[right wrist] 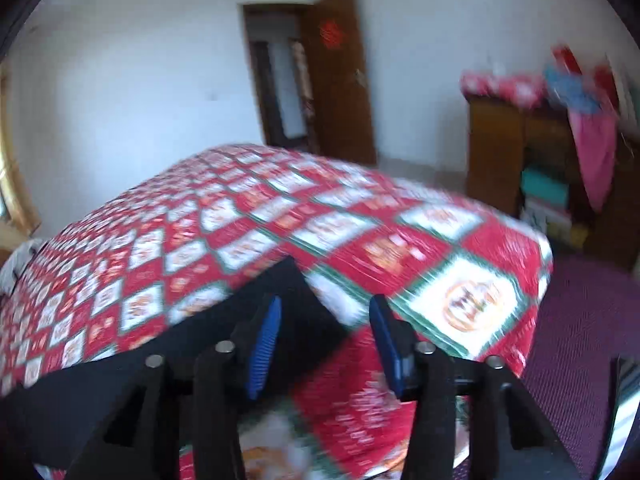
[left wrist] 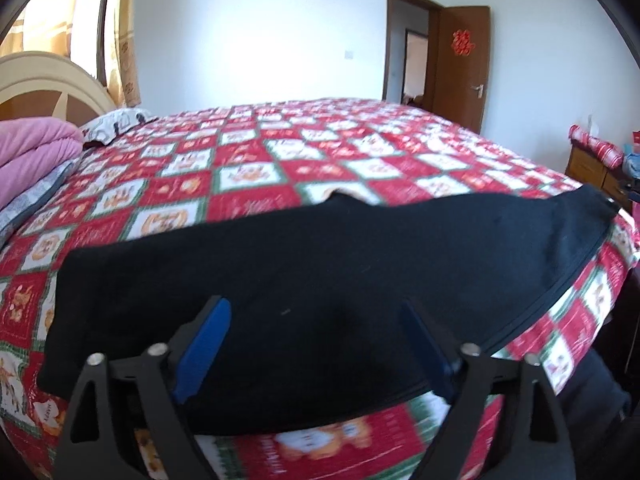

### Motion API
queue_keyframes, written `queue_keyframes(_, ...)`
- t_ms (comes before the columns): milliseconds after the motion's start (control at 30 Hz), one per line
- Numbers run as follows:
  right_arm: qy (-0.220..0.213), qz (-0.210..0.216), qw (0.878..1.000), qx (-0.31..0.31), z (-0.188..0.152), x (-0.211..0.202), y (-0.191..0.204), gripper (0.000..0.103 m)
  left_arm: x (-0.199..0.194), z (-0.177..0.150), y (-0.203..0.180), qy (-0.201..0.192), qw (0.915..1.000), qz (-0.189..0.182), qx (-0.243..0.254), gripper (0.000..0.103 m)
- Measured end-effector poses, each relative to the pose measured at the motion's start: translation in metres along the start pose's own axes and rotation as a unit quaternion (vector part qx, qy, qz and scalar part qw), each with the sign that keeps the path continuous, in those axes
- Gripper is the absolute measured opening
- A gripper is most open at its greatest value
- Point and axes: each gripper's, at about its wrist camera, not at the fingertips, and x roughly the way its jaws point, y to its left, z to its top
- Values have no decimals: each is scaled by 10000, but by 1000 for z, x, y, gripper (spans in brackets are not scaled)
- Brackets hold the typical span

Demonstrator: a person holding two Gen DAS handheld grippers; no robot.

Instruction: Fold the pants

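Black pants (left wrist: 320, 280) lie flat along the bed's (left wrist: 280, 152) near edge, one fold apparently laid. Left gripper (left wrist: 320, 344) and right gripper (right wrist: 324, 344): jaws apart, gripping nothing. Next likely needs re-gripping an end for another fold.

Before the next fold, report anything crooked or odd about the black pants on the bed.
The black pants lie flat across the checked bedspread, but the far edge has a small raised bump mid-length. Both grippers are open and clear of them.

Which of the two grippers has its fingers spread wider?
The left gripper: its blue pads stand far apart over the black pants. The right gripper is also open, but its gap is clearly narrower.
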Motion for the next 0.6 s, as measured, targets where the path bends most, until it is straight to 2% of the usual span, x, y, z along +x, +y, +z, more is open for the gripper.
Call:
queue_keyframes(100, 162, 899, 9940, -609, -13, -9, 52, 49, 0, 4, -20, -28, 9996, -248, 137, 95)
queue_keyframes(167, 525, 1575, 9788, -1197, -34, -7, 98, 49, 3, 3, -37, 14, 9989, -343, 309, 95)
queue_keyframes(233, 684, 1856, 9653, -1703, -56, -8, 134, 49, 7, 3, -47, 37, 9984, -389, 396, 95)
queue_keyframes(367, 880, 2076, 9336, -2786, -99, -11, 195, 49, 22, -5, -58, 389, 9973, -491, 392, 95)
queue_keyframes(433, 948, 2018, 9269, -3020, -113, -9, 206, 49, 28, -11, -58, 549, 9967, -429, 426, 95)
queue_keyframes(600, 1665, 1798, 9159, -3180, -131, 12, 203, 49, 25, -13, -60, 542, 9967, -431, 434, 97)
